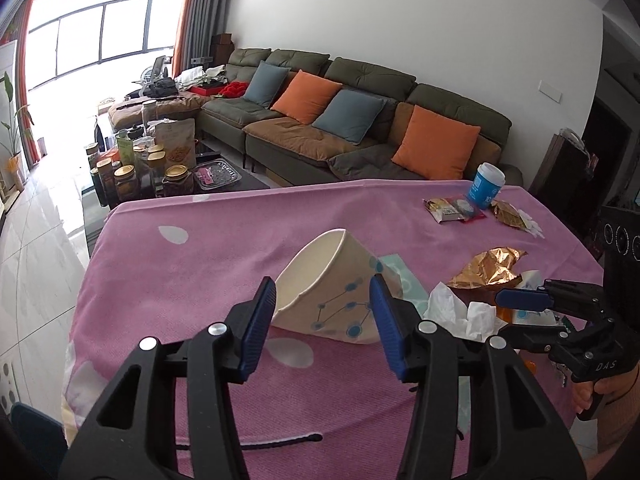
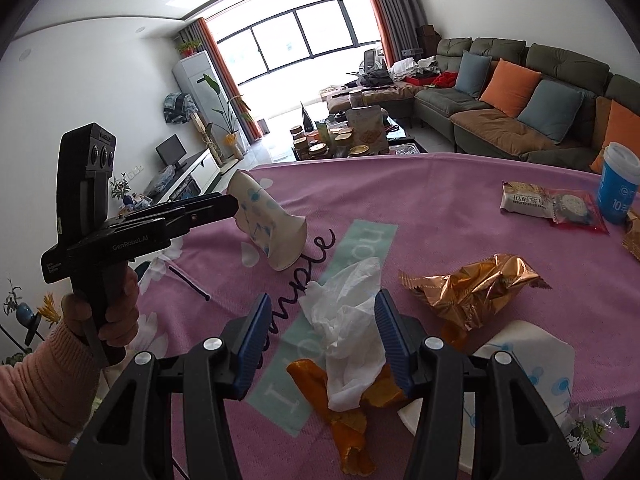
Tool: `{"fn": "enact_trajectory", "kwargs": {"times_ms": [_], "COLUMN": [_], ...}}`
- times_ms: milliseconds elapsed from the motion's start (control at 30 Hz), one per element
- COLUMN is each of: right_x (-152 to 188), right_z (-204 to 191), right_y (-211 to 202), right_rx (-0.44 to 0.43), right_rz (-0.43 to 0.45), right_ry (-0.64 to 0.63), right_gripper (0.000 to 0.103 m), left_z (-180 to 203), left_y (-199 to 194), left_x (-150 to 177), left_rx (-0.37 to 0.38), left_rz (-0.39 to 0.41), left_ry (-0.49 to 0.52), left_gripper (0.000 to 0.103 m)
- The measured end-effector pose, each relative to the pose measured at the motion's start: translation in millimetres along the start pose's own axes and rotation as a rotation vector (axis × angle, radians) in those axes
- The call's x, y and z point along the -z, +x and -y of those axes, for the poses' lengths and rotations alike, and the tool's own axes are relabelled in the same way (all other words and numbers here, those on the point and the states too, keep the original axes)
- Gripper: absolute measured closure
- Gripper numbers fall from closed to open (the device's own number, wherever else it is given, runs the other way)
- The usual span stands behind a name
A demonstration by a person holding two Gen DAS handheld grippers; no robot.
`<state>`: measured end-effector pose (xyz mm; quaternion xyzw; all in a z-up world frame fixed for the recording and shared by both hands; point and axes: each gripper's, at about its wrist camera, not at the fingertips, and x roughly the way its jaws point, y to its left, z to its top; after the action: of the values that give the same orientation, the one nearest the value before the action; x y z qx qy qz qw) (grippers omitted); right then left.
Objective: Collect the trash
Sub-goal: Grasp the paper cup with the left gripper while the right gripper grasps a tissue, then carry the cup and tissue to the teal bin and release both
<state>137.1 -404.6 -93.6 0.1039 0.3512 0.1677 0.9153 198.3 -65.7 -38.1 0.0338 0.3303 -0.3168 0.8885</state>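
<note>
Between the ribbed blue pads of the matt black plastic left gripper (image 1: 322,308) sits a crushed paper cup (image 1: 332,280), smooth and matt with printed blue dots. Between the right gripper's (image 2: 320,332) matching pads lies a crumpled white tissue (image 2: 344,320), soft and thin. Beyond its right jaw, a creased foil wrapper (image 2: 472,288) shines coppery. Beneath everything, a pink cloth cover (image 1: 200,264) looks finely textured and matt.

The pink cloth (image 1: 208,256) lay bare at nine o'clock of the paper cup (image 1: 332,288), so a gripper could pass there. At three o'clock, a tissue (image 1: 460,312) and gold wrapper (image 1: 488,268) crowded the way.
</note>
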Motion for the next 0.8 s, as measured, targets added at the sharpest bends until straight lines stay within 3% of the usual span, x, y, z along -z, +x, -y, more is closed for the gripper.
{"fn": "enact_trajectory", "kwargs": {"times_ms": [133,333,467,533,667,800], "right_x": [0,-1,-1,0,3,4], "right_z": [2,3,5,5,6,5], "right_y": [3,3,5,9,16,16], "right_rx": [0.000,0.009,0.044,0.059,0.087,0.076], "right_rz": [-0.009,-0.019,-0.040,-0.058,-0.090,-0.089], "right_ry": [0.004,0.004,0.004,0.005,0.000,0.002], "right_gripper": [0.052,0.052,0.052,0.052,0.053,0.078], "left_z": [3,4,8,11,17,15], "left_y": [13,25,22,20,10,-4], "left_x": [-6,-2,6,10,19,28], "left_rx": [0.084,0.087,0.083,0.084,0.064,0.051], "left_rz": [-0.037,-0.081,-0.085,-0.088,-0.071,-0.053], "left_ry": [0.078,0.121,0.127,0.122,0.112,0.069], "left_gripper": [0.054,0.058,0.075,0.091,0.097,0.100]}}
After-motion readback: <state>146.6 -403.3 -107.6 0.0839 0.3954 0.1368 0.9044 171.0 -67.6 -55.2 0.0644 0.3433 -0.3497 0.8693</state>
